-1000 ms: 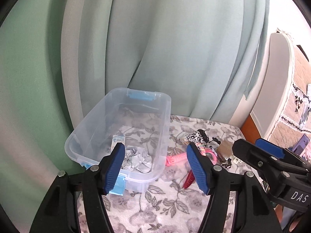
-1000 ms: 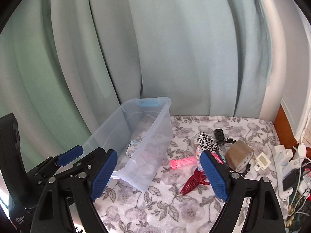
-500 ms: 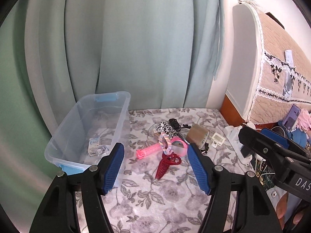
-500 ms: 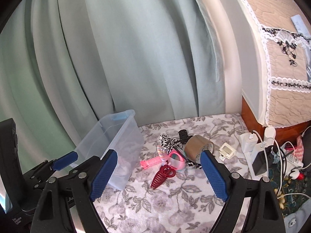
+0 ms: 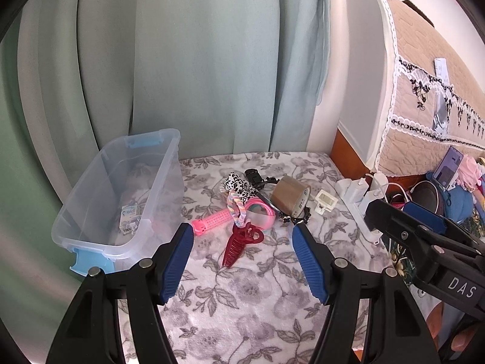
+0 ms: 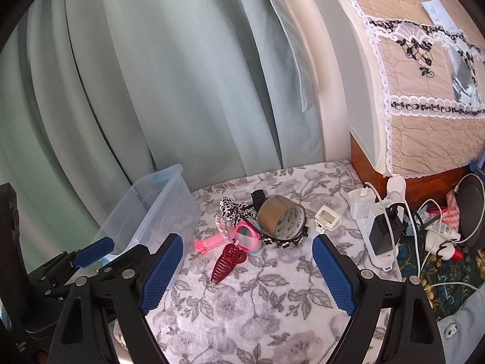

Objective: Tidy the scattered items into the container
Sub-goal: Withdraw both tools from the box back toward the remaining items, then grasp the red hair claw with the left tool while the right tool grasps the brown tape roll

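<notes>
A clear plastic bin (image 5: 91,236) with blue latches stands at the left on a floral cloth; a small packet (image 5: 128,217) lies inside. Beside it lies a pile: a dark red claw clip (image 5: 239,242), a pink roller (image 5: 212,220), a pastel scrunchie (image 5: 236,206), a leopard-print item (image 5: 238,185), a brown tape roll (image 5: 289,195), a white clip (image 5: 325,201). The pile also shows in the right wrist view, with the claw clip (image 6: 225,261) and tape roll (image 6: 280,217). My left gripper (image 5: 242,261) is open and empty, above the cloth near the claw clip. My right gripper (image 6: 247,273) is open and empty.
A white power strip with chargers and cables (image 6: 379,227) lies along the cloth's right edge. A quilted, lace-trimmed headboard (image 6: 424,75) rises at the right. Pale green curtains (image 5: 182,60) hang behind. Clutter (image 5: 448,182) sits at the far right.
Both grippers have swung to the right, from facing the bin to facing the pile of items. The headboard and power strip have come into view. Both stay open and empty.
</notes>
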{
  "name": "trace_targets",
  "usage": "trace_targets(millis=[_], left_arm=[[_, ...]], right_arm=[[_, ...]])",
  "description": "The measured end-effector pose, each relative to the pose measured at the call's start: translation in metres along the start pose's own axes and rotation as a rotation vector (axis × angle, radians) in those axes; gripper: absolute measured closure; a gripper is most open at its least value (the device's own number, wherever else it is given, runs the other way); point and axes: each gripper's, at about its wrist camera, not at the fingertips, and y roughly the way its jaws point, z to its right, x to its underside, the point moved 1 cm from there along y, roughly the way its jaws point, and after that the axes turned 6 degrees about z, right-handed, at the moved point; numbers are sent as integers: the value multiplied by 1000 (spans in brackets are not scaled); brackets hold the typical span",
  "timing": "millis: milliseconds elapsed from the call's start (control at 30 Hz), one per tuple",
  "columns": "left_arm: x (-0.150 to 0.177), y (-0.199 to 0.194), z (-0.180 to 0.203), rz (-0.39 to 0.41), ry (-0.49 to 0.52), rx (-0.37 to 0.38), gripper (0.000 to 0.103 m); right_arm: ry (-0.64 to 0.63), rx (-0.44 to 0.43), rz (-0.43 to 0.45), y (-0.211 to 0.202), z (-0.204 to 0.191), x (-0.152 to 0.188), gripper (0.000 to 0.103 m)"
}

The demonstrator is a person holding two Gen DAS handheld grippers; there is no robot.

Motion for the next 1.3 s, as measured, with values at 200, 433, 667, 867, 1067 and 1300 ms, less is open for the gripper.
trace_targets(millis=[200, 433, 667, 867, 1067, 1300], left_arm=[[5, 14, 2, -40, -2, 2, 34], [12, 33, 0, -90, -10, -5, 34], [23, 61, -3, -158, -25, -8, 34], [33, 87, -9, -217, -47, -16, 34], [48, 116, -12, -280, -49, -18, 34], [61, 154, -13, -329, -27, -39, 34]], right_arm=[[-8, 6, -38, 11, 2, 4, 13], [-2, 15, -82, 29, 8, 11, 13], [8, 26, -149, 55, 18, 22, 13], [16, 38, -207, 79, 26, 34, 13], [40, 68, -274, 105, 39, 49, 13], [58, 82, -328, 137, 49, 60, 13]])
